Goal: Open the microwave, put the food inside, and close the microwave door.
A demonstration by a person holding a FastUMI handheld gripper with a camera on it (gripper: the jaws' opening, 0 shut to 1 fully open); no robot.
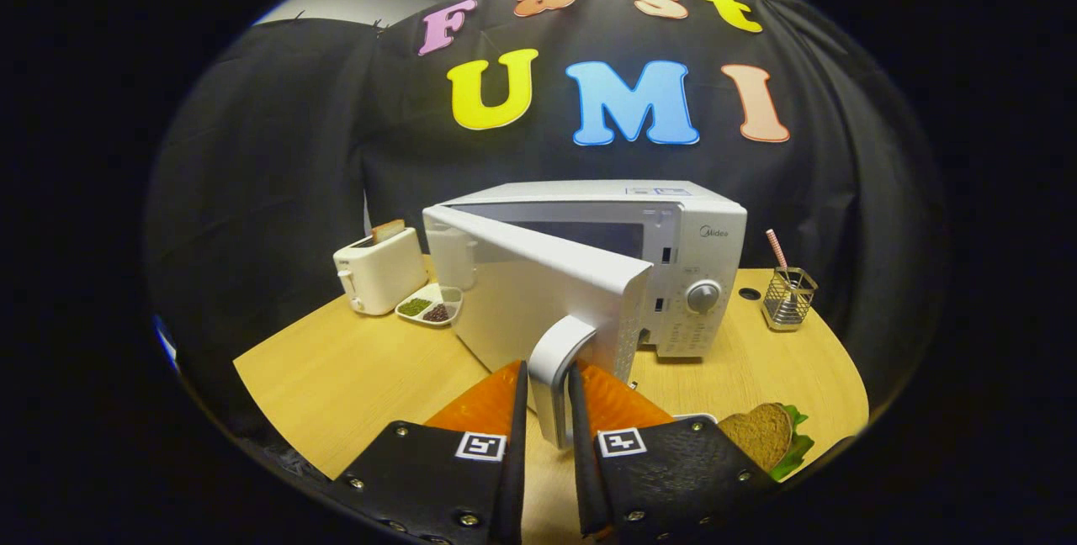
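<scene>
A white microwave [690, 217] stands on the wooden table [353, 368], its door [538, 293] swung partly open toward me. The door's silver handle [559, 360] sits between my two fingers, and my gripper [549, 377] is shut on it. A sandwich [766, 431] of brown bread with green lettuce lies on a plate just right of my right finger, near the table's front edge. The cavity behind the door is mostly hidden.
A white toaster [380, 267] with a slice of bread stands left of the microwave, with a small divided dish [431, 305] of grains beside it. A wire cup [787, 297] with a striped straw sits right of the microwave.
</scene>
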